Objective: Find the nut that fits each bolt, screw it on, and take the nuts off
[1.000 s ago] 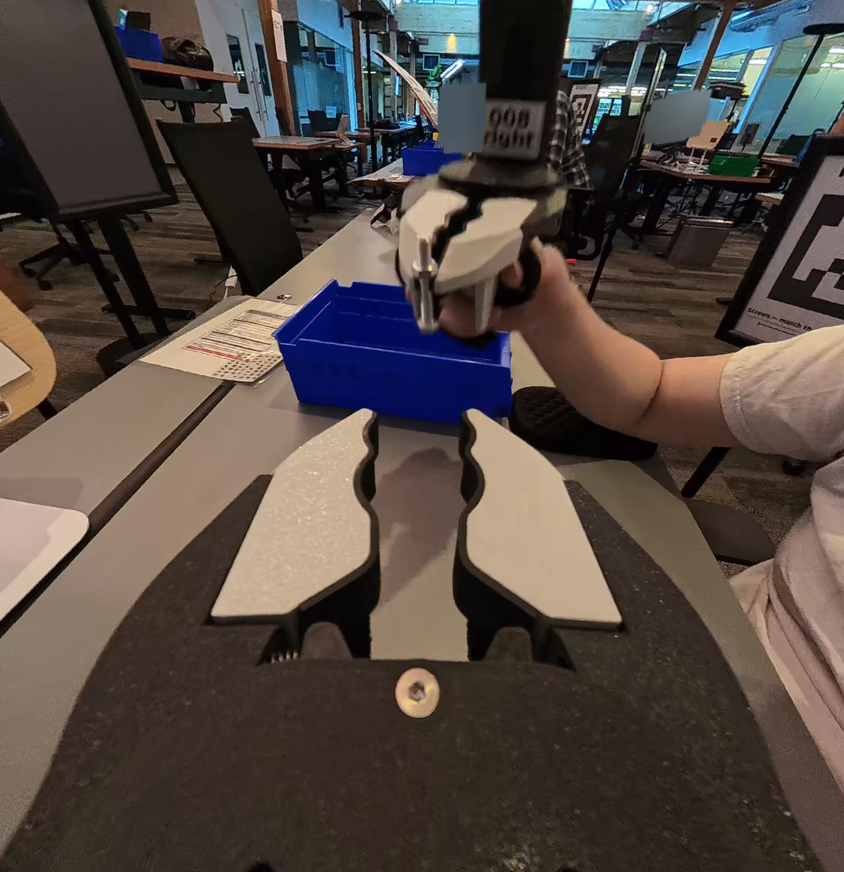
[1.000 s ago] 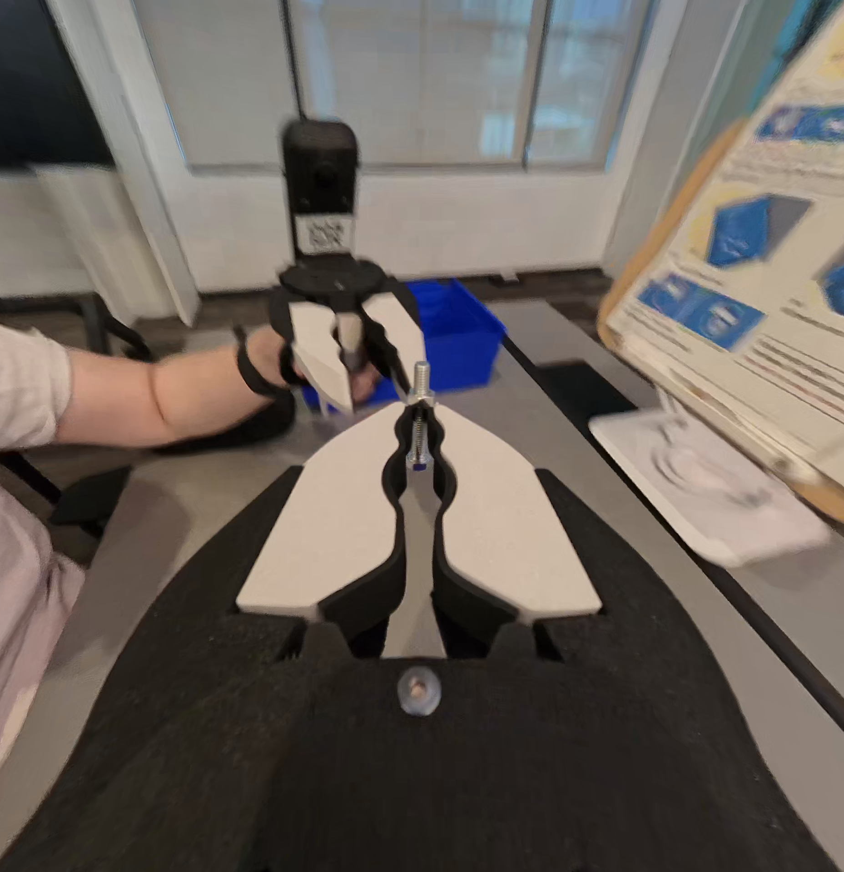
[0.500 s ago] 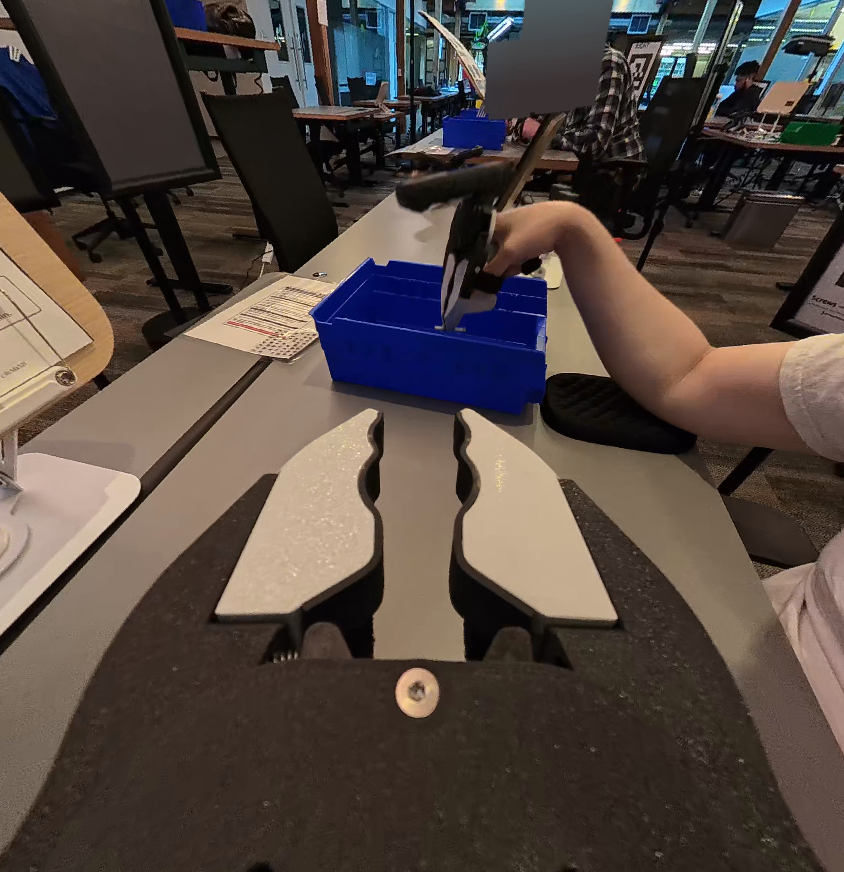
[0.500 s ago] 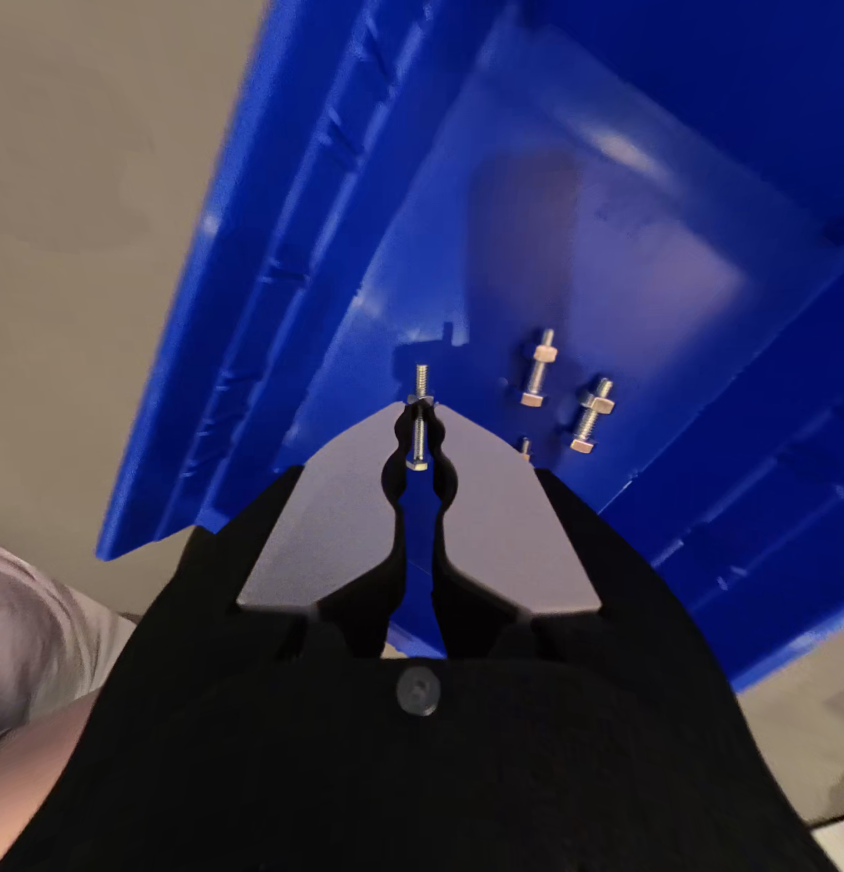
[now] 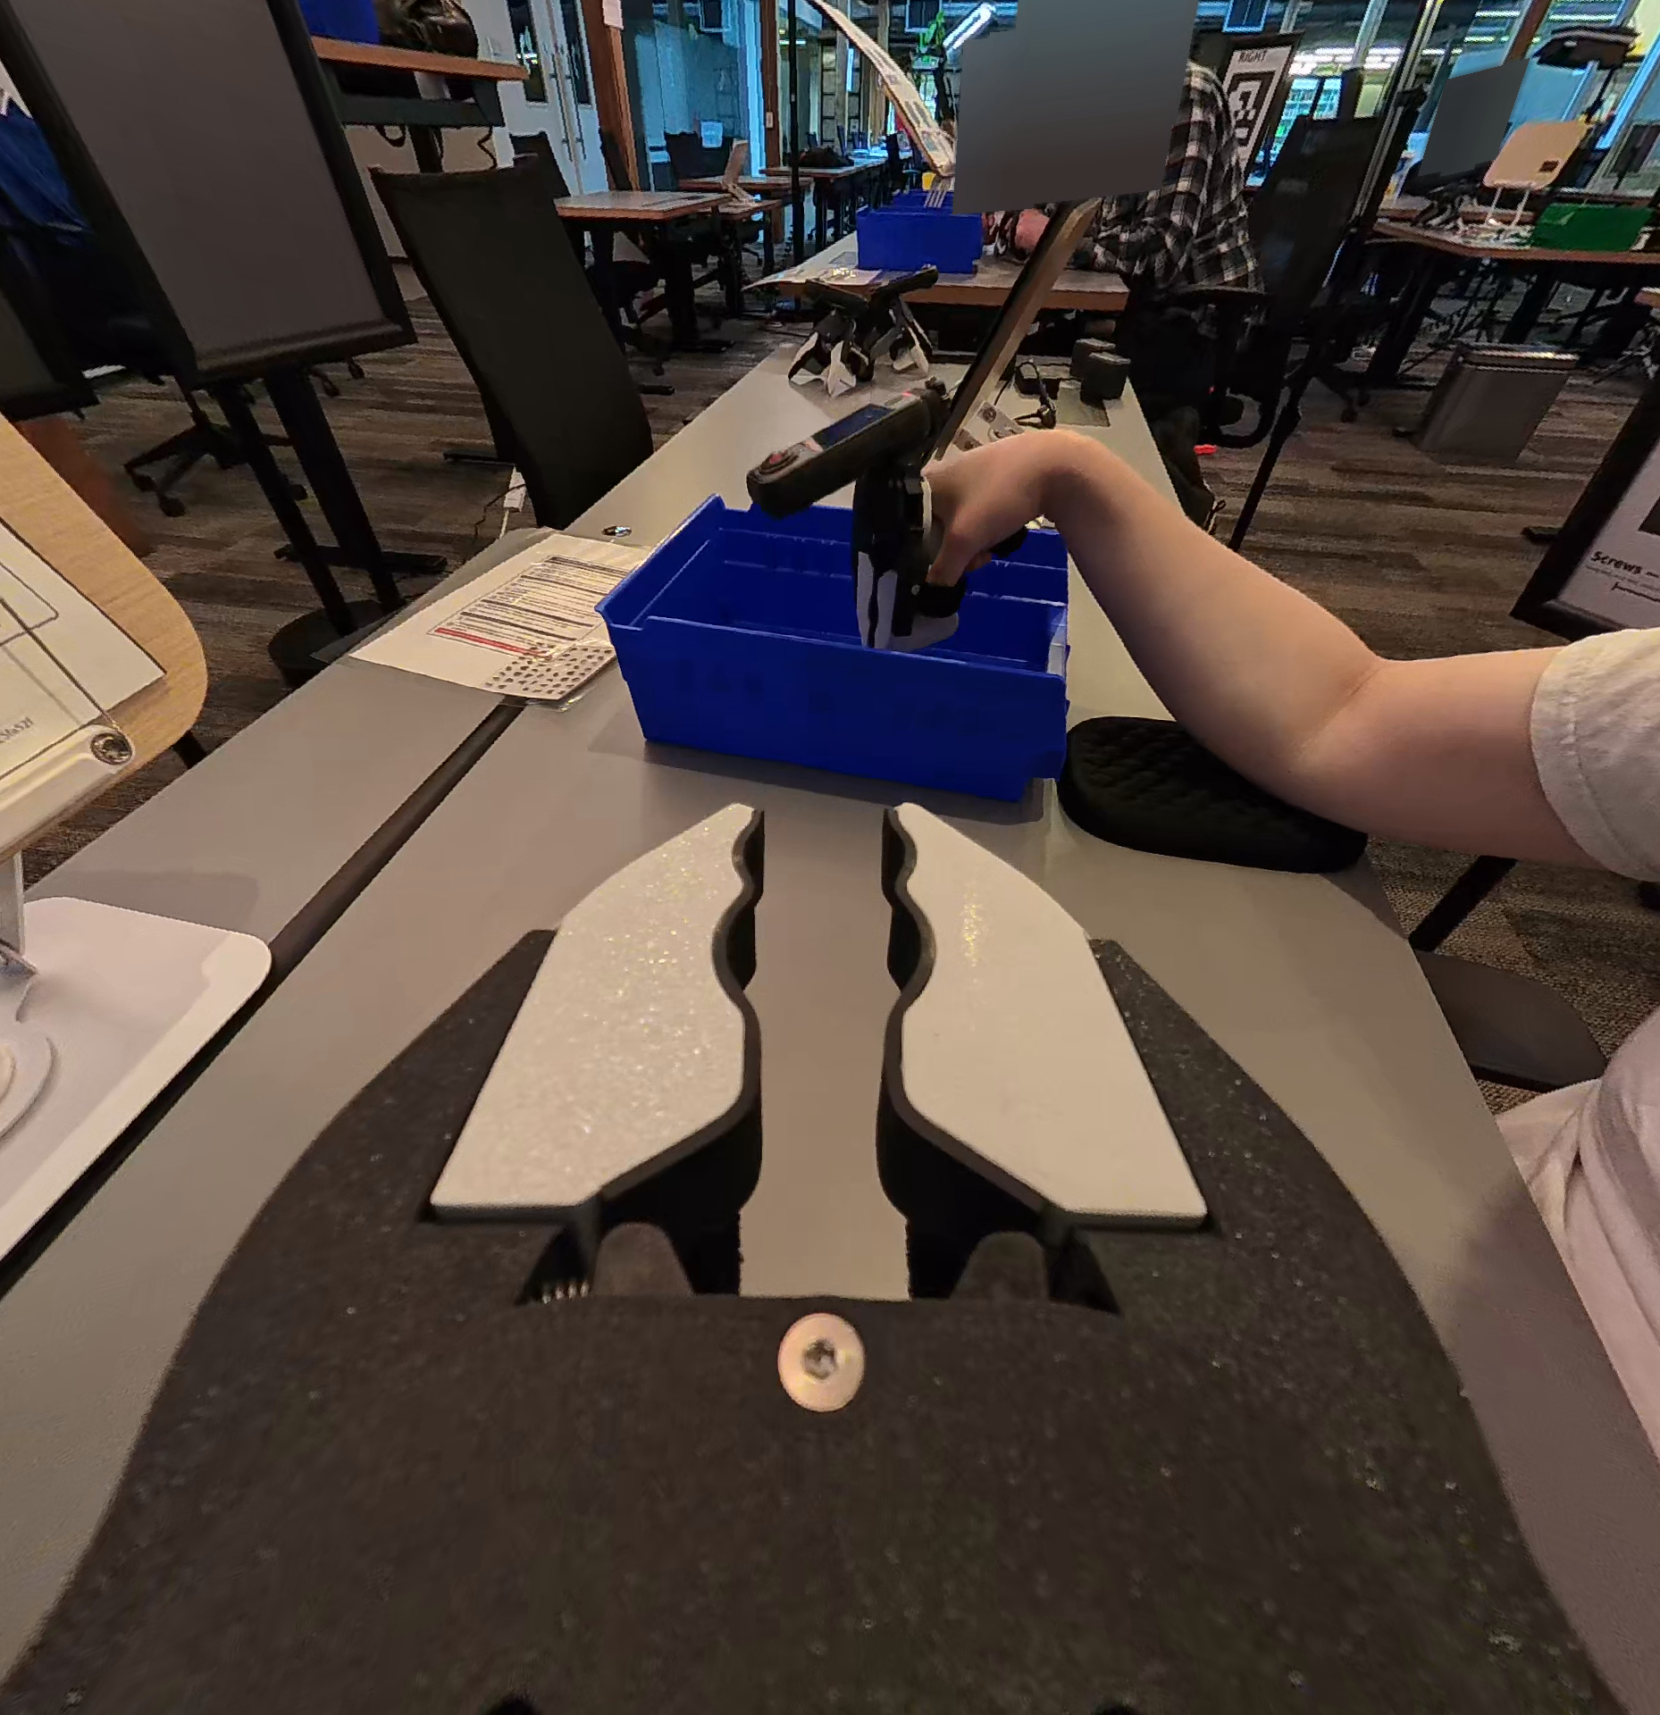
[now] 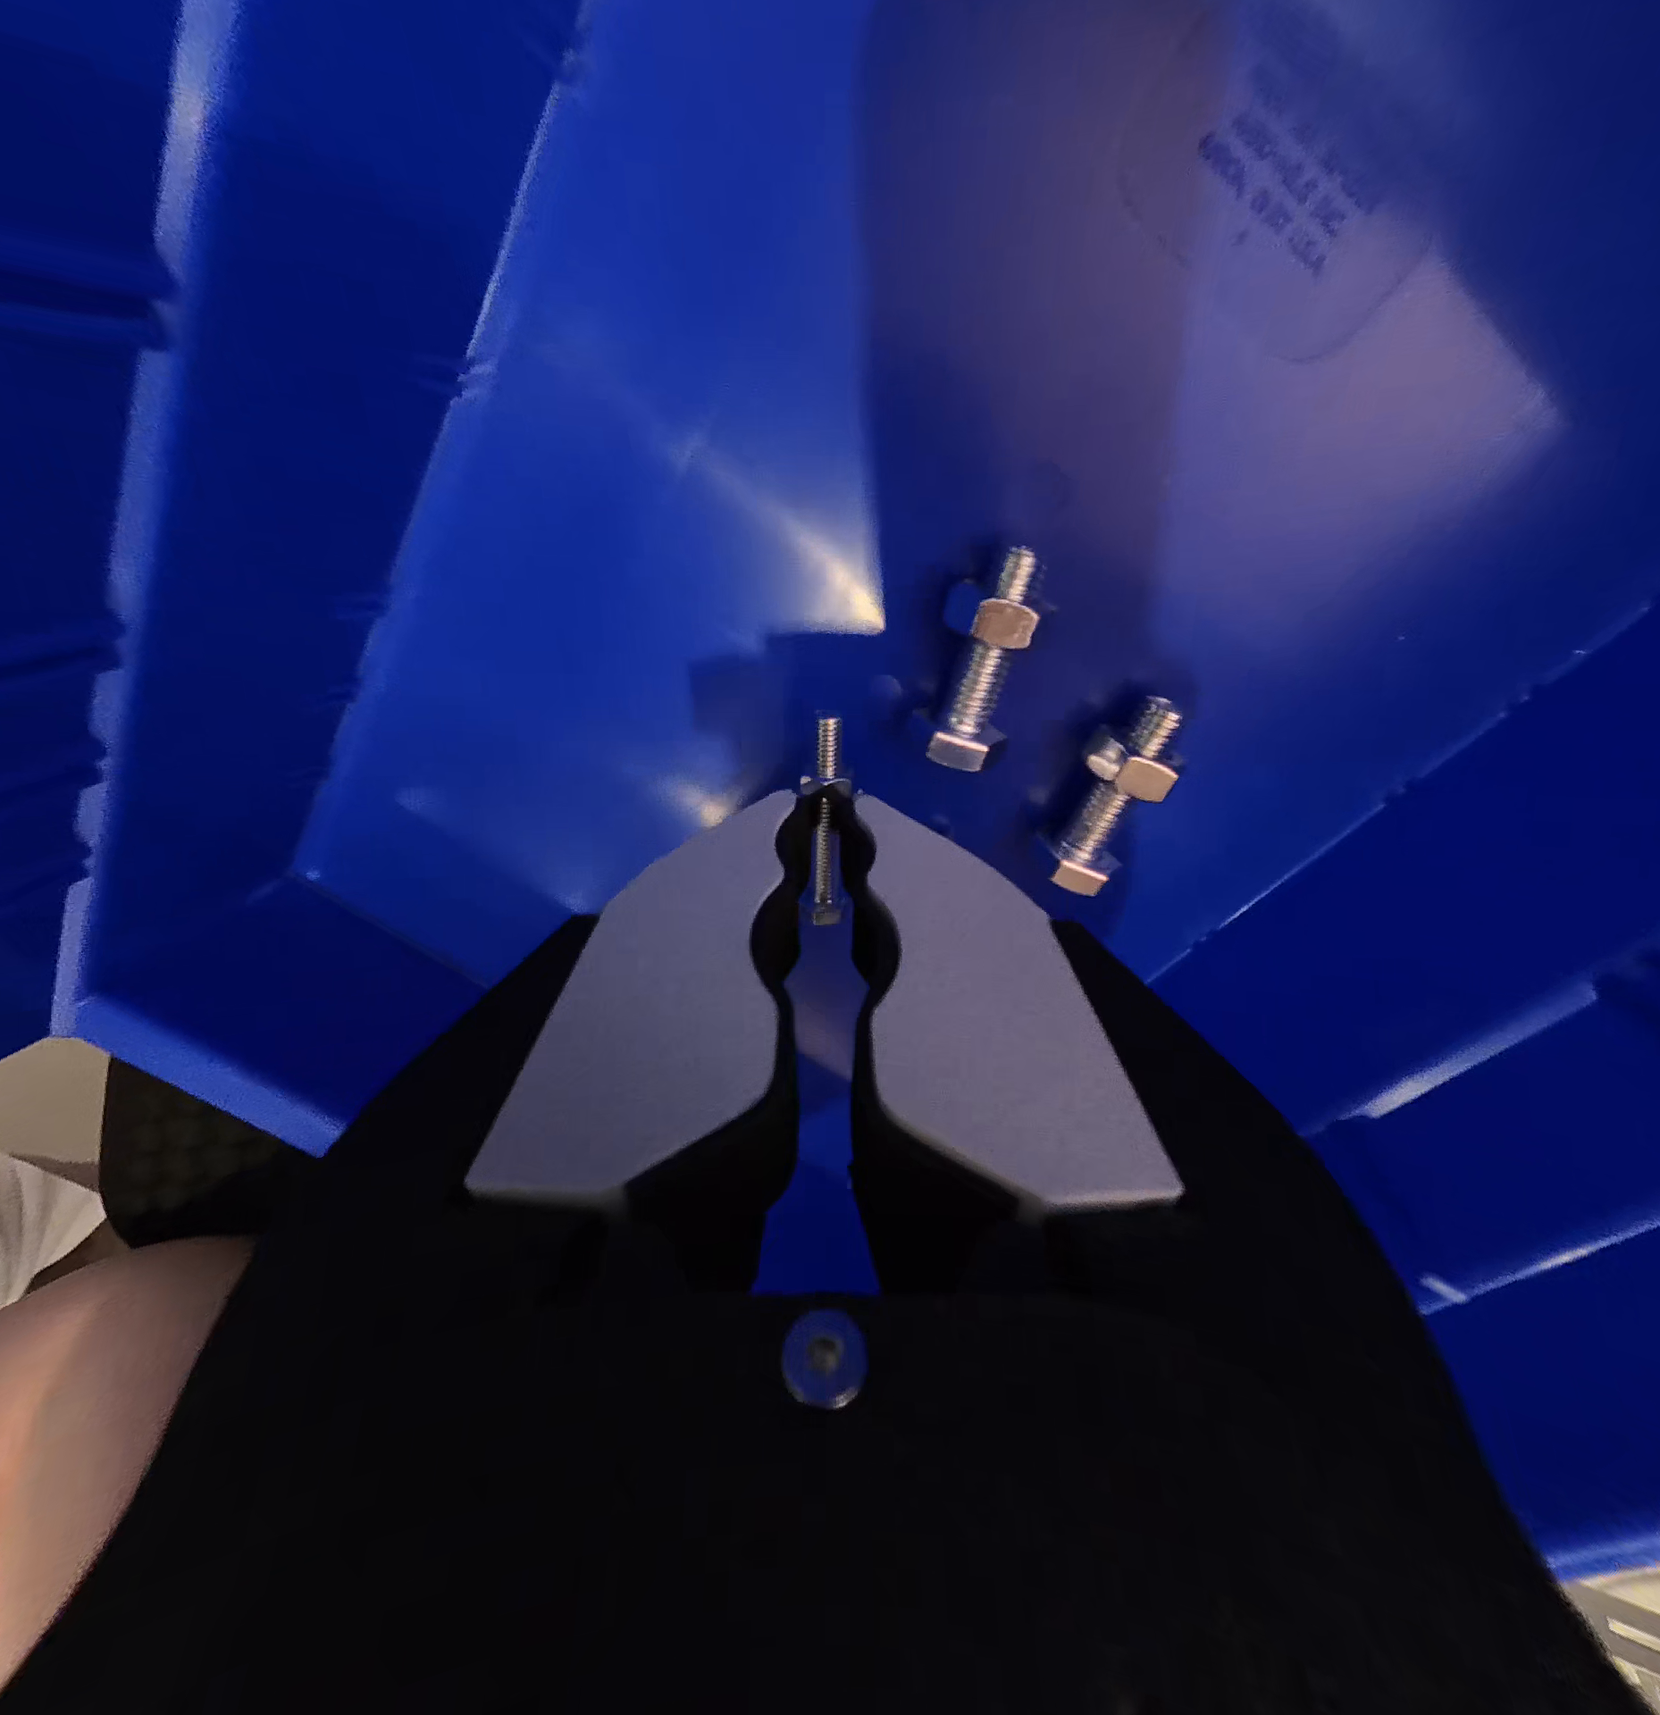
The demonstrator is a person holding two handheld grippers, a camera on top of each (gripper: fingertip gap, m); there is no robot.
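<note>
- Grey table (image 5: pixel 548 835) in a busy workroom; the left gripper (image 5: pixel 822 840) hovers released and empty.
- Beyond its jaws, the right gripper (image 6: pixel 824 805) dips into the blue bin (image 5: pixel 836 705), clenched on a thin bolt with nut (image 6: pixel 824 817), probably to drop it.
- Just right of those jaws lie two thicker bolts (image 6: pixel 979 664), nuts on.

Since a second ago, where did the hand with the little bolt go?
The right gripper swung away from in front of the left gripper and dipped down into the blue bin, now close above its floor. It stayed shut on the thin bolt with its nut. The left gripper stayed open and empty over the grey table. Two thicker bolts lie in the bin.
</note>
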